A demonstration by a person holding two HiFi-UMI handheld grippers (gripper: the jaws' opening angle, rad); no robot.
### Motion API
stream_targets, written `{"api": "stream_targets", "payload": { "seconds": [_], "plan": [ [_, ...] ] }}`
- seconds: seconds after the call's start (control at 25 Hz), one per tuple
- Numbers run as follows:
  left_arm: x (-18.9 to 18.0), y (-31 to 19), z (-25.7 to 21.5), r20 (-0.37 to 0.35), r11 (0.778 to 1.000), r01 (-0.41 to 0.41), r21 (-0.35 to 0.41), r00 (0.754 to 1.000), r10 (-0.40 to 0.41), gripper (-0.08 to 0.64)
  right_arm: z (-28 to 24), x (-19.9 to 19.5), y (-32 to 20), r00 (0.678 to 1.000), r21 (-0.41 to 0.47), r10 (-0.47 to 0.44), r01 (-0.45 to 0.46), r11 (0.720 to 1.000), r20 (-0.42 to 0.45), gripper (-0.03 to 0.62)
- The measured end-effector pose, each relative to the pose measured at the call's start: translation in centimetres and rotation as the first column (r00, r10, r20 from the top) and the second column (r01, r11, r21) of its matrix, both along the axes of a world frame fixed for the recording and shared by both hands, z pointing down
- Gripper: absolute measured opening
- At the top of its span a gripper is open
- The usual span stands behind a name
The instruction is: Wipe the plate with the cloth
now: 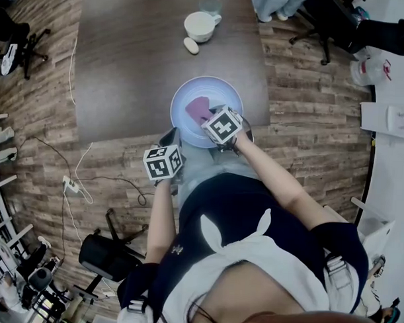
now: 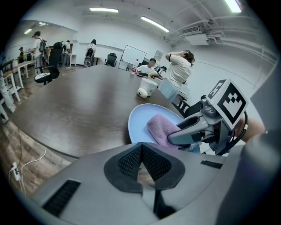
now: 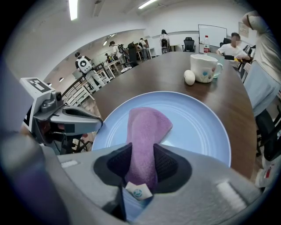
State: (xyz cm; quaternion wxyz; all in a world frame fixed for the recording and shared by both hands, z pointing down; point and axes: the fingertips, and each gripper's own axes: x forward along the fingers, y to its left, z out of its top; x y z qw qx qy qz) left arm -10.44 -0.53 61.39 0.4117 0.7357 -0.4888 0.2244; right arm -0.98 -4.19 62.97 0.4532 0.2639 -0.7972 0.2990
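Observation:
A light blue plate (image 1: pixel 191 97) (image 2: pixel 139 119) (image 3: pixel 199 127) lies on the dark table near its front edge. Across it is draped a purple cloth (image 1: pixel 198 108) (image 2: pixel 160 127) (image 3: pixel 147 125). My right gripper (image 1: pixel 210 119) (image 3: pixel 141 160) is shut on the cloth's near end, which runs up between the pads with its label showing. Over the plate's near right side it appears again as the right gripper (image 2: pixel 178 135). My left gripper (image 1: pixel 170 138) (image 2: pixel 141 148) (image 3: pixel 97 125) sits at the plate's near left rim with its jaws shut. Whether they pinch the rim is hidden.
A white mug (image 1: pixel 200 25) (image 3: pixel 204 68) and a small white egg-shaped thing (image 1: pixel 191 45) (image 3: pixel 189 77) stand farther back on the table (image 1: pixel 126 62). A glass (image 1: pixel 209 5) stands behind the mug. Cables (image 1: pixel 82 186) and office chairs are on the floor; people sit at the far end.

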Motion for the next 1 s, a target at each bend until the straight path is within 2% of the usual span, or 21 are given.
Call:
{"api": "stream_targets", "payload": {
  "seconds": [0.24,0.44,1.0],
  "plan": [
    [-0.1,0.0,0.1,0.001,1.0,-0.007,0.002,1.0,0.007,0.005,0.2,-1.1,0.7,1.0,-0.008,-0.024,0.024,1.0,0.001,0.132],
    [-0.1,0.0,0.1,0.0,1.0,-0.01,0.003,1.0,0.01,0.005,-0.6,-2.2,0.4,0.998,0.028,-0.067,0.067,0.997,0.001,0.132],
    [-0.3,0.2,0.1,-0.015,1.0,-0.003,0.006,1.0,0.003,0.005,0.0,-4.0,2.4,0.995,-0.017,-0.098,0.099,0.995,0.02,0.132]
  ]
}}
